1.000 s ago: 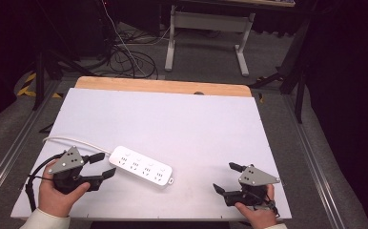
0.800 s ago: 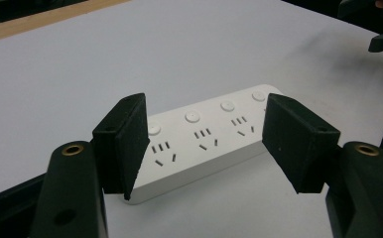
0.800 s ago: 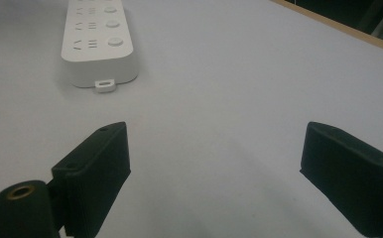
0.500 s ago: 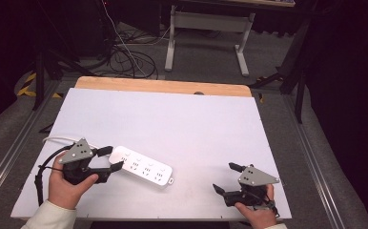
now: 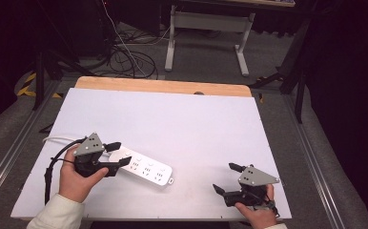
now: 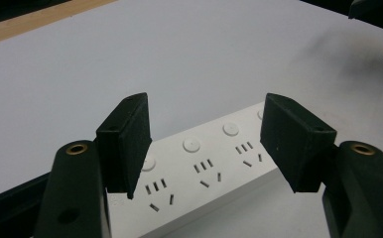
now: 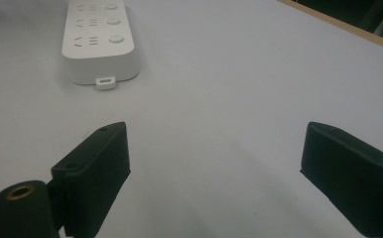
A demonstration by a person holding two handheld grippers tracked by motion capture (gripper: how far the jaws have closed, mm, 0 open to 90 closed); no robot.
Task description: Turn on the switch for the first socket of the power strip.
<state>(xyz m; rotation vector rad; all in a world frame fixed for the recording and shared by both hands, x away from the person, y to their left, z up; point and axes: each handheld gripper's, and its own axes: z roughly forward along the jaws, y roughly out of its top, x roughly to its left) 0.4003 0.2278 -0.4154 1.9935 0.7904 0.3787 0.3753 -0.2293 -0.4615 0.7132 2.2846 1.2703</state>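
A white power strip (image 5: 144, 168) lies flat on a white table (image 5: 182, 124), slanting from the near left toward the middle, as a person works over it with a hand-held gripper in each hand. The left gripper (image 5: 119, 153) sits at the strip's left end, its jaws parted and straddling that end, one jaw on the far side and one on the near side. In the left gripper view the two black pads (image 6: 126, 141) stand to either side of the strip (image 6: 204, 173), above its top face, with daylight between pads and casing; neither pad presses on it. That view shows the strip's rows of socket slots and round white buttons running away between the jaws. A white cord (image 5: 58, 140) leaves the strip's left end and curves off toward the table's left edge, beside the black cable trailing from the left gripper.

The right gripper (image 5: 227, 177) rests near the table's front right corner, well apart from the strip, its jaws spread wide with nothing between them but bare tabletop. In the right gripper view the strip (image 7: 100, 37) lies farther off at upper left, its short end with a small tab facing the camera. A strip of bare wood (image 5: 163, 87) edges the far side of the table
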